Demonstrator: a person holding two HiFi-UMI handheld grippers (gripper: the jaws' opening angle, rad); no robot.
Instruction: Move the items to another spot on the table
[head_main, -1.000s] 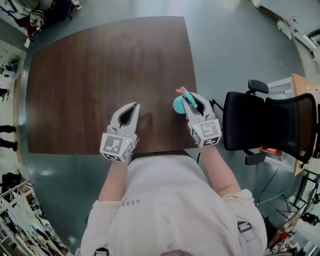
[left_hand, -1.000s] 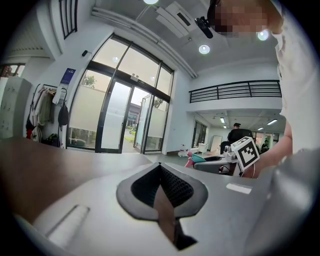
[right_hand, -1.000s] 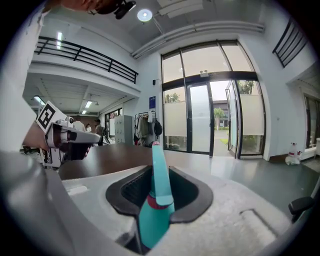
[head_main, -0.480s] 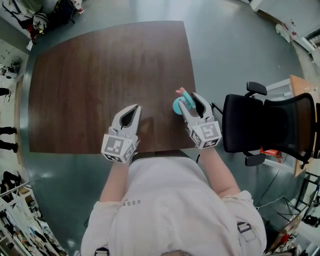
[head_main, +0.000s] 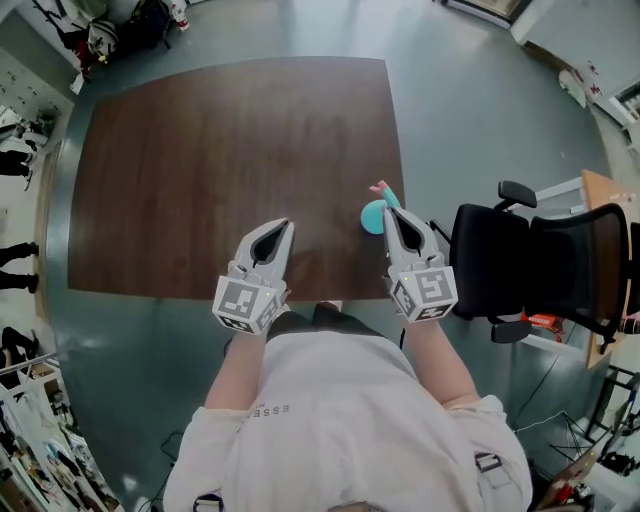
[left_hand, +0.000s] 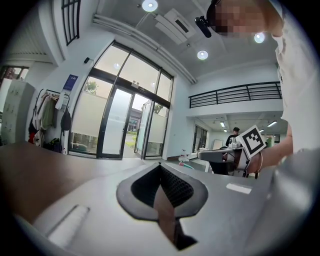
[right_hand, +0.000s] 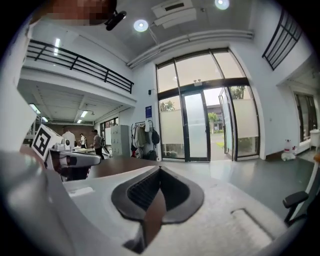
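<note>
Right gripper (head_main: 388, 212) has let go and drawn back, jaws just closed on nothing. Teal item (head_main: 372, 216) sits at the table's (head_main: 200, 150) four o'clock edge. Left gripper (head_main: 283, 226) is closed too, empty. Placement looks done, and I see nothing else to move.

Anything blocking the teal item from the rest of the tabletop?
Nothing visible does. The teal item lies near the table's right edge, beside the right gripper, whose jaws have just closed on nothing. The wood to its left is bare; only the left gripper hovers near the front edge.
</note>
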